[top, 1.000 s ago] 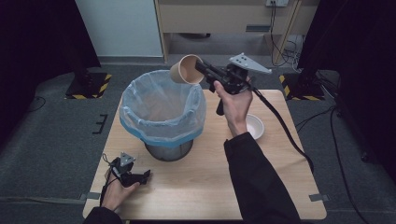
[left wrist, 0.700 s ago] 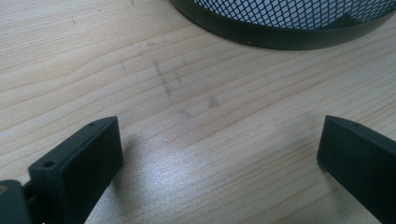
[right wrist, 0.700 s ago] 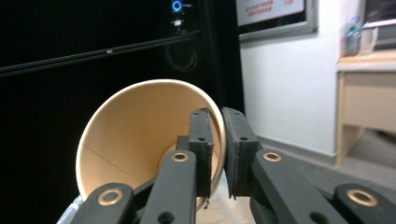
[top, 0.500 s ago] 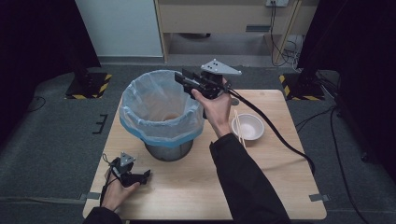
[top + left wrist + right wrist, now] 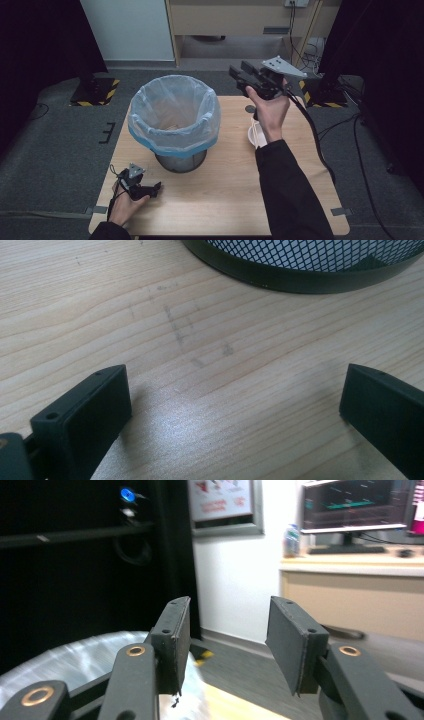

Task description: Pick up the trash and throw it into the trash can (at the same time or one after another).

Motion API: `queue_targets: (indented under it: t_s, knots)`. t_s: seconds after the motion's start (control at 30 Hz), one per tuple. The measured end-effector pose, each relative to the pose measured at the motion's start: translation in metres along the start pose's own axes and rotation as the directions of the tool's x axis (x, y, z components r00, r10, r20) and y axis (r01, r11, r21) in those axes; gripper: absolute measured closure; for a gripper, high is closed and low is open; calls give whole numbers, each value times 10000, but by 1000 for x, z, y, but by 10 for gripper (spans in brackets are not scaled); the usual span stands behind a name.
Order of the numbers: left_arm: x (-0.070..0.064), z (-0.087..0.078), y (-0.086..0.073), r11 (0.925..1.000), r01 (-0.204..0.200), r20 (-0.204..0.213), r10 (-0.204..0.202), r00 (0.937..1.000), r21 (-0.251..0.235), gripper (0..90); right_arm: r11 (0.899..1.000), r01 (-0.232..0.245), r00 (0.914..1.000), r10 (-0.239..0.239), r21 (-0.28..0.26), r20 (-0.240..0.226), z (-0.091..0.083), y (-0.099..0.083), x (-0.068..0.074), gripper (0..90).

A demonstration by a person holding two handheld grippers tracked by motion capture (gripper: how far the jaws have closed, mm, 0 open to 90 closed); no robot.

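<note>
A black mesh bin [image 5: 172, 117] lined with a pale blue plastic bag stands on the wooden table [image 5: 225, 195]. Inside it I make out a faint pale brown shape. My right gripper [image 5: 240, 74] is held in the air just right of the bin's rim, pointing left, open and empty; in the right gripper view its jaws [image 5: 227, 607] stand apart with the bag's edge [image 5: 75, 655] below. My left gripper [image 5: 151, 189] rests open on the table in front of the bin; its view [image 5: 232, 385] has bare wood between the jaws and the bin's base [image 5: 310, 265] ahead.
A white bowl [image 5: 253, 136] sits right of the bin, partly hidden by the right hand and sleeve. Striped floor stands [image 5: 95, 92] flank the table's far corners. A black cable [image 5: 315, 135] trails from the right gripper across the table's right side.
A second ago my right gripper held a paper cup over the bin. It then moved over the opening, and now it has drawn back to the right, empty. The left gripper has stayed put.
</note>
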State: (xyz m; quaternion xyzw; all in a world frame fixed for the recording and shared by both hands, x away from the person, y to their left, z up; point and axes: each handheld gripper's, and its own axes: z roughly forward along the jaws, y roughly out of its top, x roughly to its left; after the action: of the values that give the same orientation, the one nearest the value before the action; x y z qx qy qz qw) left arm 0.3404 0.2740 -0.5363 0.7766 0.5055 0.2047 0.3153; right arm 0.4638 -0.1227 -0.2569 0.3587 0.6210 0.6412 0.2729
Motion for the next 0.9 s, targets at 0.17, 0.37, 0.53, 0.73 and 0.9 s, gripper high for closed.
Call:
queue_targets:
  t_s: [0.17,0.37,0.53,0.73,0.9]
  knots:
    - [0,0,0,10000,-7,15,7,10000,6,0,9968,150,9958,-220,790,886,-21,-31,-36,510]
    - [-1,0,0,10000,-12,23,12,10000,-1,0,9859,-12,9869,-258,1671,1590,-37,-73,-66,517]
    - [-1,0,0,10000,-18,28,18,10000,-3,0,9772,-360,9784,-82,2093,2066,-49,-112,-88,539]
    - [-1,0,0,10000,-8,19,8,10000,-7,0,9660,-589,9705,-36,2516,2409,-50,-139,-97,553]
    - [-1,0,0,10000,-10,19,10,10000,-6,0,9541,-515,9692,-236,2951,2453,-47,-153,-101,560]
